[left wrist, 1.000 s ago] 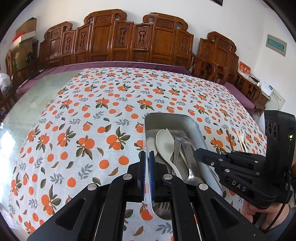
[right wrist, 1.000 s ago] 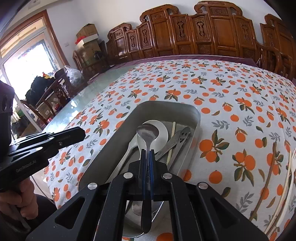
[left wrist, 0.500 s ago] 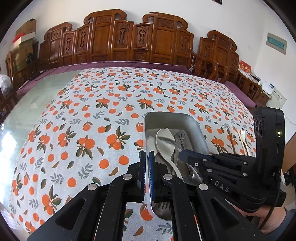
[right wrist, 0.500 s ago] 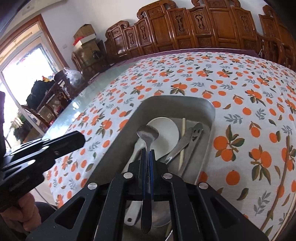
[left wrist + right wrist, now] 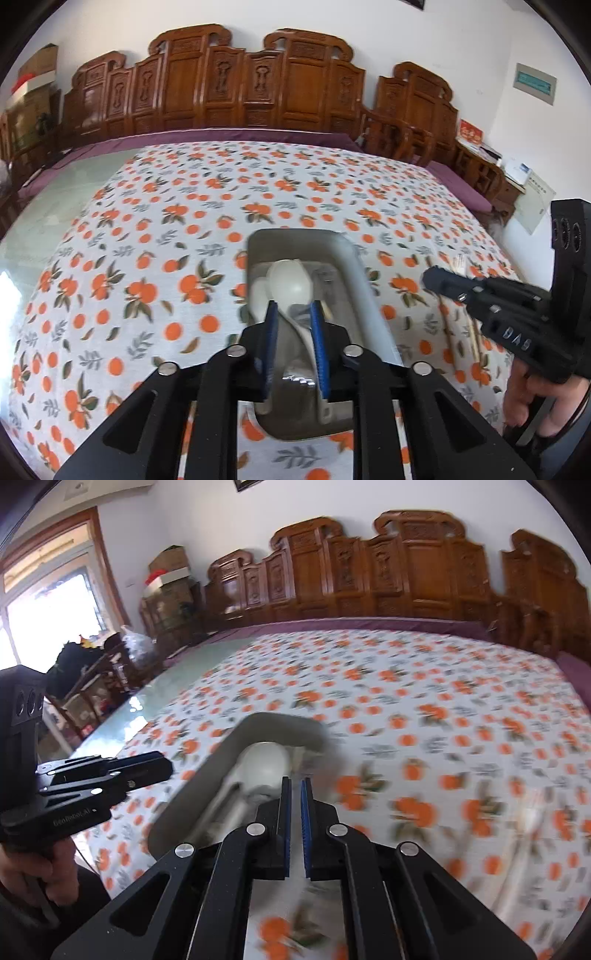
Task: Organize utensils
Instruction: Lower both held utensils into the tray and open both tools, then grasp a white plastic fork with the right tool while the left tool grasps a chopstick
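Note:
A metal tray [image 5: 354, 266] on the orange-print cloth holds a white spoon [image 5: 290, 282] and other utensils, partly hidden. My left gripper [image 5: 294, 321] hangs over the tray's near end. Its jaws are opening, and the white spoon's handle lies loose between the blue pads without being pressed. To the right of the tray, over the cloth, my right gripper [image 5: 434, 278] is held by a hand. In the blurred right wrist view, the right gripper [image 5: 294, 786] shows only a thin slit with nothing in it, beside the tray [image 5: 280, 723] and the white spoon [image 5: 264, 762]. The left gripper [image 5: 162, 766] is at the left.
Wooden chopsticks [image 5: 472, 332] and more utensils [image 5: 460, 262] lie on the cloth right of the tray. Carved wooden chairs [image 5: 258, 88] line the far edge of the table. The cloth ends at bare glass [image 5: 55, 206] on the left.
The left jaws have parted off the white spoon's handle. The right gripper has drawn back and to the right of the tray, and the metal spoon is no longer between its pads.

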A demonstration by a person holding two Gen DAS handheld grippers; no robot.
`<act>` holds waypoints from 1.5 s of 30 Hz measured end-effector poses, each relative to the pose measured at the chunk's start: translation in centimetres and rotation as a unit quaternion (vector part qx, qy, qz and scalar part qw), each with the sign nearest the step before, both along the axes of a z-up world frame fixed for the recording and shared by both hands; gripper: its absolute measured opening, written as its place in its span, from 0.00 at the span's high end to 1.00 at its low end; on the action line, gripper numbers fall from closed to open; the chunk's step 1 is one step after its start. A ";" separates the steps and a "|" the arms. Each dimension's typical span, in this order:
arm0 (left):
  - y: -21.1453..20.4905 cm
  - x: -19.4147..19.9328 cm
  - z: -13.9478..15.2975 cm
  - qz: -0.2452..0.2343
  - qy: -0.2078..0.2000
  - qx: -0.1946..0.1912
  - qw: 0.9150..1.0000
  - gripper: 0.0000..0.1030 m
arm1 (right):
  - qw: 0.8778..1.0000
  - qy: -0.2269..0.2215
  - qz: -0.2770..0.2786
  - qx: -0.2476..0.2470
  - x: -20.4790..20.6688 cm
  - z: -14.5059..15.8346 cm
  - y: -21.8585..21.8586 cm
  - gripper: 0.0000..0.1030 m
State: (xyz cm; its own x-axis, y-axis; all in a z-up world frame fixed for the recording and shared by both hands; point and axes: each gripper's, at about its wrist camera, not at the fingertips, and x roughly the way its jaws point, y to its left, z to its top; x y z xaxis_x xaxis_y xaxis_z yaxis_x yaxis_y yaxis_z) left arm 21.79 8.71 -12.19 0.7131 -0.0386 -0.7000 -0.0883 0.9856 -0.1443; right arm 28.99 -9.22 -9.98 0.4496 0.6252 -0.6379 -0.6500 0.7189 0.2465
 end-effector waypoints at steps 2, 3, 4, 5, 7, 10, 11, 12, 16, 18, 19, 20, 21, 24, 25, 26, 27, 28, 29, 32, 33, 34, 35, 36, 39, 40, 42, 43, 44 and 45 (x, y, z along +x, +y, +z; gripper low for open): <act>-1.0 0.2 0.1 -0.012 -0.004 -0.004 1.000 0.73 | 1.000 -0.009 -0.017 -0.009 0.3 0.5 -2.1 0.92; -1.6 0.3 0.2 -0.020 -0.006 -0.004 1.000 0.66 | 0.999 -0.013 -0.026 -0.015 0.5 0.7 -3.1 0.92; -2.0 0.3 0.2 -0.027 -0.008 -0.002 1.000 0.64 | 0.999 -0.016 -0.035 -0.019 0.6 0.8 -4.2 0.92; -2.6 0.3 0.4 -0.034 -0.013 0.002 0.999 0.62 | 0.998 -0.018 -0.046 -0.025 0.8 1.0 -5.4 0.92; -3.9 0.4 0.6 -0.044 -0.018 0.008 0.999 0.57 | 0.997 -0.022 -0.068 -0.034 1.1 1.0 -7.7 0.92; -5.4 0.7 0.4 -0.062 -0.016 0.001 0.998 0.54 | 0.994 -0.020 -0.095 -0.048 1.7 0.6 -10.5 0.92; -6.1 0.8 0.3 -0.069 -0.014 0.004 0.997 0.53 | 0.993 -0.020 -0.103 -0.053 1.8 0.4 -11.2 0.92; -6.6 0.8 0.2 -0.074 -0.013 0.006 0.997 0.53 | 0.992 -0.018 -0.113 -0.060 2.0 0.0 -12.0 0.92; -7.8 0.9 -0.3 -0.085 -0.007 0.006 0.996 0.51 | 0.988 0.000 -0.138 -0.071 2.7 -2.1 -13.9 0.89; -8.3 1.0 -0.7 -0.089 -0.002 0.006 0.996 0.51 | 0.986 0.009 -0.144 -0.079 3.0 -3.4 -14.4 0.80; -8.5 1.0 -0.8 -0.091 0.000 0.005 0.996 0.51 | 0.985 0.016 -0.147 -0.084 3.3 -4.2 -14.7 0.79; -8.7 1.0 -0.9 -0.093 0.002 0.005 0.996 0.51 | 0.985 0.022 -0.150 -0.088 3.6 -4.6 -14.7 0.79; -8.9 1.1 -1.0 -0.095 0.004 0.006 0.995 0.51 | 0.984 0.029 -0.153 -0.092 3.8 -5.1 -14.7 0.79; -9.6 1.1 -1.2 -0.099 0.006 0.008 0.995 0.51 | 0.979 0.049 -0.167 -0.105 5.0 -6.6 -15.0 0.79; -9.7 1.1 -1.2 -0.100 0.005 0.009 0.995 0.51 | 0.977 0.056 -0.173 -0.110 5.3 -7.0 -15.0 0.79; -9.8 1.1 -1.2 -0.100 0.005 0.010 0.995 0.51 | 0.976 0.062 -0.176 -0.110 5.6 -7.3 -15.0 0.79; -10.0 1.0 -1.3 -0.100 0.006 0.011 0.995 0.51 | 0.976 0.069 -0.177 -0.107 5.9 -7.5 -14.9 0.79; -10.1 1.0 -1.4 -0.101 0.008 0.013 0.995 0.51 | 0.976 0.073 -0.177 -0.105 6.1 -7.7 -14.9 0.79; -10.2 1.0 -1.5 -0.102 0.010 0.015 0.995 0.51 | 0.976 0.074 -0.175 -0.103 6.1 -7.8 -14.7 0.79; -10.5 1.2 -1.8 -0.104 0.013 0.019 0.994 0.51 | 0.976 0.078 -0.170 -0.111 6.2 -8.2 -13.9 0.79; -10.6 1.2 -1.8 -0.105 0.014 0.019 0.994 0.51 | 0.975 0.080 -0.170 -0.118 6.3 -8.4 -13.7 0.79; -10.8 1.2 -1.9 -0.105 0.015 0.020 0.994 0.51 | 0.973 0.082 -0.171 -0.127 6.3 -8.8 -13.5 0.79; -11.0 1.2 -2.0 -0.107 0.017 0.021 0.994 0.51 | 0.973 0.078 -0.172 -0.131 6.4 -8.7 -13.4 0.79; -11.1 1.2 -2.1 -0.108 0.017 0.022 0.994 0.51 | 0.973 0.076 -0.173 -0.136 6.4 -8.7 -13.2 0.79; -11.7 1.3 -2.3 -0.112 0.020 0.026 0.993 0.51 | 0.971 0.070 -0.173 -0.147 6.3 -8.8 -12.9 0.81; -11.8 1.2 -2.3 -0.113 0.020 0.029 0.993 0.51 | 0.971 0.069 -0.174 -0.151 6.3 -8.8 -12.8 0.87; -12.0 1.3 -2.4 -0.113 0.021 0.031 0.993 0.51 | 0.971 0.075 -0.175 -0.144 6.4 -8.7 -13.1 0.90; -12.0 1.3 -2.4 -0.112 0.022 0.032 0.993 0.51 | 0.972 0.080 -0.174 -0.136 6.4 -8.7 -13.2 0.90; -12.1 1.3 -2.4 -0.112 0.023 0.032 0.993 0.51 | 0.973 0.080 -0.172 -0.131 6.4 -8.6 -13.3 0.90; -12.2 1.3 -2.4 -0.112 0.023 0.033 0.993 0.51 | 0.974 0.076 -0.171 -0.128 6.4 -8.3 -13.4 0.90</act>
State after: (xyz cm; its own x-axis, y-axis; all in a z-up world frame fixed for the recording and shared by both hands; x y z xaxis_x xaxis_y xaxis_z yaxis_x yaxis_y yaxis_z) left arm 23.08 -3.53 -14.56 0.6596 -0.1455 -0.7374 0.1294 0.9884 -0.0793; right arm 35.34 -22.62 -18.33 0.4926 0.2662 -0.8285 -0.3309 0.9378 0.1045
